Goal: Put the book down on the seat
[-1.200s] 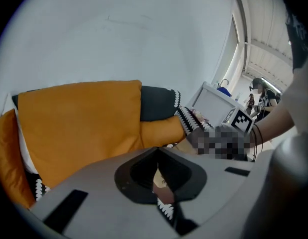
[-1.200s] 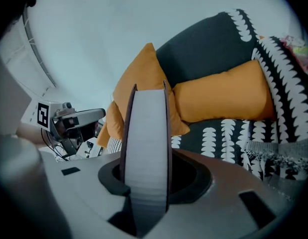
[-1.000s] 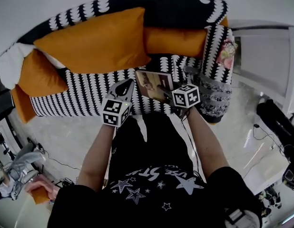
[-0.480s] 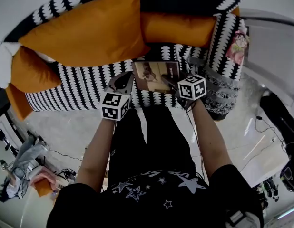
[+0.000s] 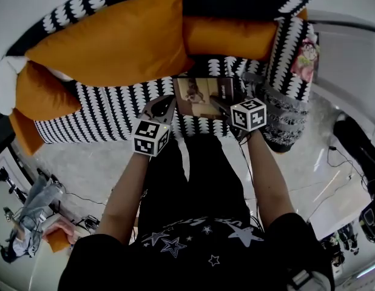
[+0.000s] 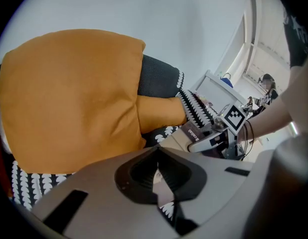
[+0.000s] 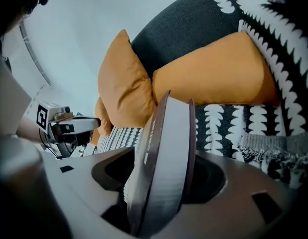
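The book (image 5: 202, 94), its cover showing a brown picture, lies on the black-and-white patterned sofa seat (image 5: 114, 111) near the seat's front edge. My right gripper (image 5: 219, 105) reaches over the book's right part. In the right gripper view the book (image 7: 164, 163) stands edge-on between the jaws, which are opening, and dark gaps show beside it. My left gripper (image 5: 168, 105) sits at the book's left edge, its jaws closed to a wedge. In the left gripper view the pads (image 6: 144, 176) meet at the tip, and the book (image 6: 191, 133) and right gripper (image 6: 206, 142) lie ahead.
A large orange cushion (image 5: 114, 41) and an orange bolster (image 5: 227, 36) lean on the sofa back behind the book. A grey fringed throw (image 5: 278, 114) drapes the right armrest. White furniture (image 5: 351, 65) stands to the right. Another person (image 5: 30, 235) sits on the floor at lower left.
The book has gone from tilted in the right gripper to lying flatter and farther onto the seat. Both grippers shifted slightly right. The left gripper stays at the book's left edge.
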`<state>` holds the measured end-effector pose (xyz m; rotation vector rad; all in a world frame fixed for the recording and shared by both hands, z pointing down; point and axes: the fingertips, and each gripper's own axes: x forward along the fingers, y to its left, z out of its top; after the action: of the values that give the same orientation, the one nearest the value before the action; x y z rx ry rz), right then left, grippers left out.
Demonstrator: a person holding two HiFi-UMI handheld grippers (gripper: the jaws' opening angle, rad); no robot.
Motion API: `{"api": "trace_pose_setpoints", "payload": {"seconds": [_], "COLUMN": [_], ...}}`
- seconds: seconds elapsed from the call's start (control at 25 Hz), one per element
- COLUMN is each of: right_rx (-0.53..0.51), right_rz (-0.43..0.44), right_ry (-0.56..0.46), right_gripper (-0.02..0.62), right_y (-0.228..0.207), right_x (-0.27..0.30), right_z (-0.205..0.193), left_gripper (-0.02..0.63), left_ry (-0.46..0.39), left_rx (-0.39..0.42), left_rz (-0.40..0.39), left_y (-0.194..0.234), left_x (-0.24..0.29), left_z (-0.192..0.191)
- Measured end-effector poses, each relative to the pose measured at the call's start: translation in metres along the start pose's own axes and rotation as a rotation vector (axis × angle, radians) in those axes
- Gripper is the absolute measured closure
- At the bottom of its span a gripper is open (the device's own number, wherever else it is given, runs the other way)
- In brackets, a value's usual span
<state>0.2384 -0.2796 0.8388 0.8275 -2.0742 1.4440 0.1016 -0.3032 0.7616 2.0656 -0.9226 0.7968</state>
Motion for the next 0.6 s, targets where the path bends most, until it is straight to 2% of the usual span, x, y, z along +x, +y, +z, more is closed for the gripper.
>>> {"api": "trace_pose_setpoints", "payload": {"seconds": [0.32, 0.6], "right_rx": [-0.080, -0.046], "right_rz": [-0.235, -0.242], "right_ry": [-0.092, -0.173], "right_gripper": [0.321, 0.322], "right_y": [-0.009, 0.027], "right_x": [-0.028, -0.051], "right_z": [0.025, 0.033], "left_gripper": [0.597, 0.597], "left_ry": [-0.032, -0.092], "left_rx": [0.021, 0.037], "left_rz": [-0.009, -0.040], "left_y": [0.000, -0.021], "left_x": [-0.021, -0.053], "left_z": [0.008, 0.018]}}
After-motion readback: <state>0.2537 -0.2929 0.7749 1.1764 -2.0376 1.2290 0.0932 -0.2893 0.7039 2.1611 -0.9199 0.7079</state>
